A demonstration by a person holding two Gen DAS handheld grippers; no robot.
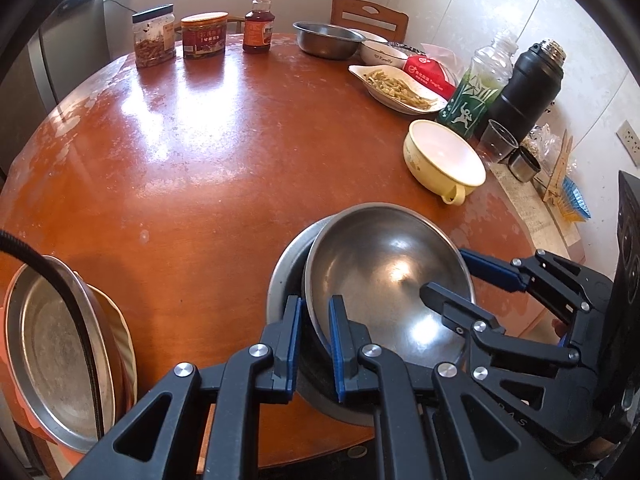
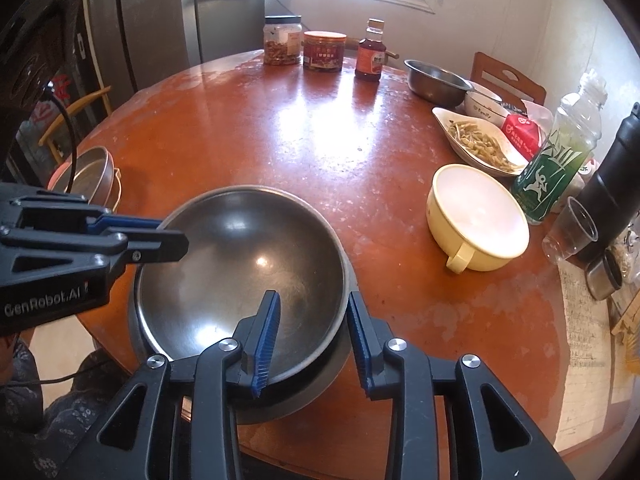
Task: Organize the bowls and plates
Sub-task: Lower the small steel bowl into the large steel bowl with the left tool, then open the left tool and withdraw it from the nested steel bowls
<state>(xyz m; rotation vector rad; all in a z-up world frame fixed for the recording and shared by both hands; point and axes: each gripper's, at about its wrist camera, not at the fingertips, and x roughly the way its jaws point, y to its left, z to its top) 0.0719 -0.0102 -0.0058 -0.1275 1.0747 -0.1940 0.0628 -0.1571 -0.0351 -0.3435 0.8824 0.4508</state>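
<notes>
A wide steel bowl [image 1: 384, 276] [image 2: 240, 264] rests tilted inside a second steel bowl [image 1: 282, 272] [image 2: 340, 364] at the near edge of the round table. My left gripper [image 1: 315, 304] [image 2: 173, 231] is shut on the upper bowl's left rim, one finger inside and one outside. My right gripper [image 2: 313, 296] [image 1: 445, 272] straddles the opposite rim with its jaws apart; the inner pad stands clear of the metal. A yellow handled bowl [image 1: 444, 156] [image 2: 476, 216] sits to the right.
Steel plates [image 1: 52, 376] [image 2: 92, 176] are stacked off the table's left edge. Far right: a steel bowl [image 1: 326, 40], a white bowl [image 1: 378, 52], a dish of food [image 1: 396, 88], a green bottle [image 1: 476, 88], a black flask [image 1: 528, 84], a plastic cup [image 1: 496, 140]. Jars [image 1: 154, 36] stand at the back.
</notes>
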